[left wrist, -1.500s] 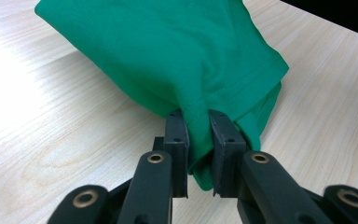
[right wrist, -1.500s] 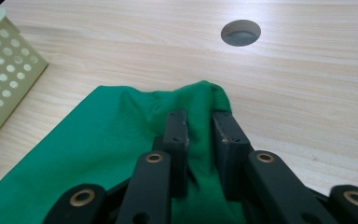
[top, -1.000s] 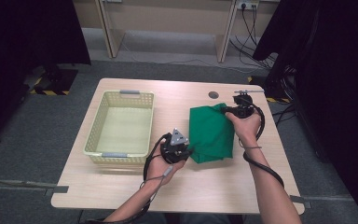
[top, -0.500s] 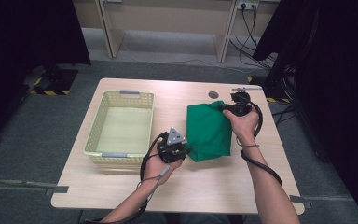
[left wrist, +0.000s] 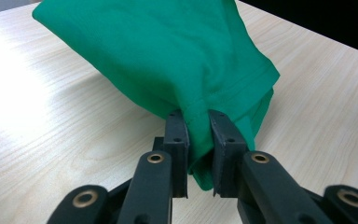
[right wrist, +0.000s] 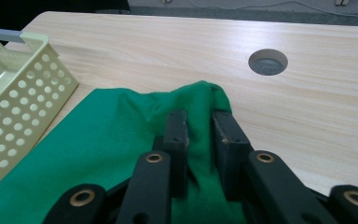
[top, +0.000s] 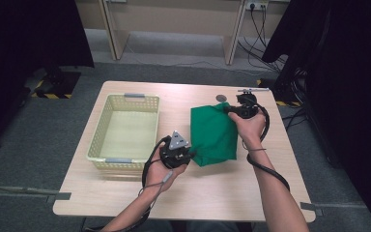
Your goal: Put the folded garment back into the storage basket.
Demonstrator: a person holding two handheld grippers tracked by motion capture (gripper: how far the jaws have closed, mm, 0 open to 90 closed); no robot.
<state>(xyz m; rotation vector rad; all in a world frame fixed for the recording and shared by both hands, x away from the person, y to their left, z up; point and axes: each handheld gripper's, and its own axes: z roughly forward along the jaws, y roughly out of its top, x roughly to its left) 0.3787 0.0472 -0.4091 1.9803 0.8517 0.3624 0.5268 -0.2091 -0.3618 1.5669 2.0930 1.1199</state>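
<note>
Got my left gripper (left wrist: 196, 135) pinched on the green cloth's (top: 213, 133) near corner — right gripper (right wrist: 199, 135) clamped on the far corner, beside the basket (top: 107, 126).

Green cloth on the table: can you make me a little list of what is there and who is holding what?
cloth: green cloth, folded, lying on the table
left gripper: shut on the cloth's near corner
right gripper: shut on the cloth's far corner
basket: pale yellow, empty, left of the cloth
table hole: round, beyond the cloth's far corner
hands: one on each gripper
</note>
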